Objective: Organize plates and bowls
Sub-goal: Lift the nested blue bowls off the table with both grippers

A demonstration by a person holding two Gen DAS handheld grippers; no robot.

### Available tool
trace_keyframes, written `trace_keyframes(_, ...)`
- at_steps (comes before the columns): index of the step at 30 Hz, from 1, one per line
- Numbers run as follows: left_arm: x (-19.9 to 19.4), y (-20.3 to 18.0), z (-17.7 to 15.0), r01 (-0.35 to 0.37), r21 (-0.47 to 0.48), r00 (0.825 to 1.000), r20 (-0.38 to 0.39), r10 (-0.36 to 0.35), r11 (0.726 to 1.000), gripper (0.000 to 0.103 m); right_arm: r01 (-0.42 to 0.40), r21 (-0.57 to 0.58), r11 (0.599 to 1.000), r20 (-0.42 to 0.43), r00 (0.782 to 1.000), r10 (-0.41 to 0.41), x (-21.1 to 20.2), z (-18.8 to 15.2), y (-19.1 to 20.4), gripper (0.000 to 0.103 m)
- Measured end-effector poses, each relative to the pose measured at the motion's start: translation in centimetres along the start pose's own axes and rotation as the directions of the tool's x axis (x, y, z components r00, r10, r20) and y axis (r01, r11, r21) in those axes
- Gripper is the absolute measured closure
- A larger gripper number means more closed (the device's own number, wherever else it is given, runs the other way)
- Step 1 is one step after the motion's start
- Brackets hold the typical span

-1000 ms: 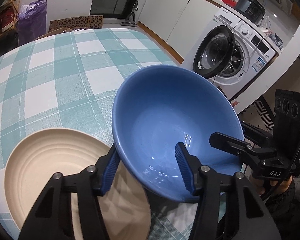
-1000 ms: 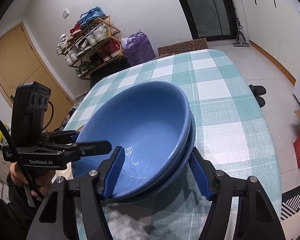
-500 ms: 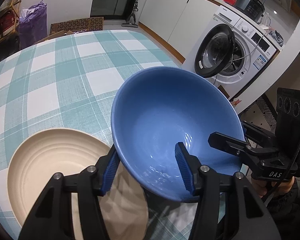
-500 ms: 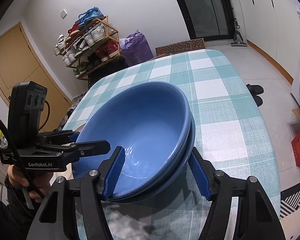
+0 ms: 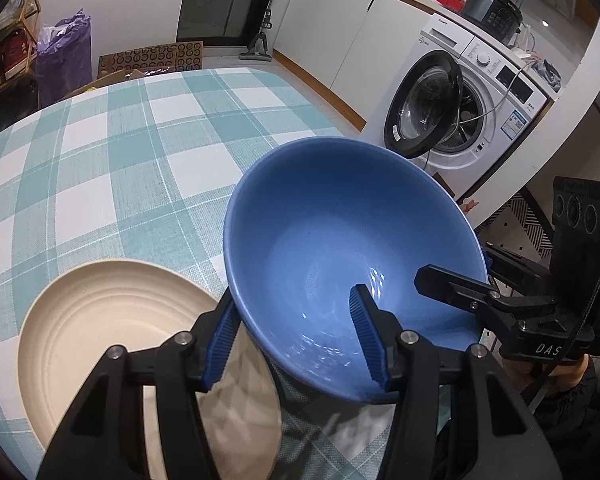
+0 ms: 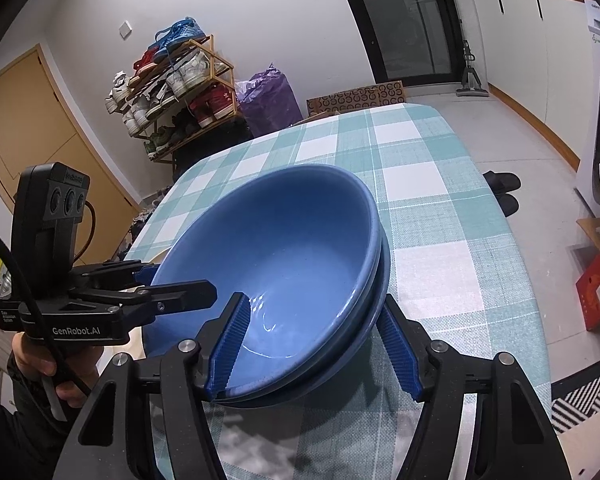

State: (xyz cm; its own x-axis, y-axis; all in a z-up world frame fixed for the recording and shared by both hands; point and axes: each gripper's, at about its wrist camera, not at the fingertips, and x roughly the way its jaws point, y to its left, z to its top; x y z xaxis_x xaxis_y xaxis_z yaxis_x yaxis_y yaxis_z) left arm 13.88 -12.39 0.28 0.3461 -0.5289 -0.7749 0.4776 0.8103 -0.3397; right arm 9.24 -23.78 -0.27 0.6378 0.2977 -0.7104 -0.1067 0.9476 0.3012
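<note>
A cream plate [image 5: 112, 344] lay on the checked worktop [image 5: 100, 152] at the left. Just right of it, two blue bowls [image 6: 276, 280] sat nested, tilted, near the worktop's edge. The left gripper [image 5: 294, 338] straddled the upper bowl's rim, one finger inside, one outside, not visibly pressing. The right gripper [image 6: 316, 352] stood likewise over the rims of both bowls, its fingers apart and no clamp visible.
</note>
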Motion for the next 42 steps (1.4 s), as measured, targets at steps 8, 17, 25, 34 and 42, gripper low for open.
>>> trace_keyframes(8,-1.1,-0.5,0.3,0.007,0.011,1.000,0.027,-0.007,1.000,0.049,0.007,-0.007,1.000,0.023,1.000,-0.007,-1.2,0.1,0.3,0.036)
trace_keyframes(17,-2.2,-0.9,0.6,0.010,0.017,0.999,0.052,-0.011,1.000,0.049,0.012,-0.005,1.000,0.040,0.999,-0.012,-2.2,0.5,0.8,0.036)
trace_keyframes(25,-3.9,-0.8,0.9,0.002,0.014,0.996,0.091,-0.003,1.000,0.049,0.010,-0.013,1.000,0.057,0.998,-0.009,-3.0,1.3,1.8,0.036)
trace_keyframes(34,-5.7,-0.5,1.3,-0.013,0.021,0.991,0.130,0.010,1.000,0.049,0.005,-0.031,1.000,0.069,0.998,-0.003,-3.9,1.7,3.2,0.036)
trace_keyframes(42,-7.4,0.2,1.3,-0.036,0.007,0.987,0.158,0.035,0.999,0.049,-0.008,-0.054,0.999,0.081,0.997,0.012,-4.5,2.7,4.9,0.036)
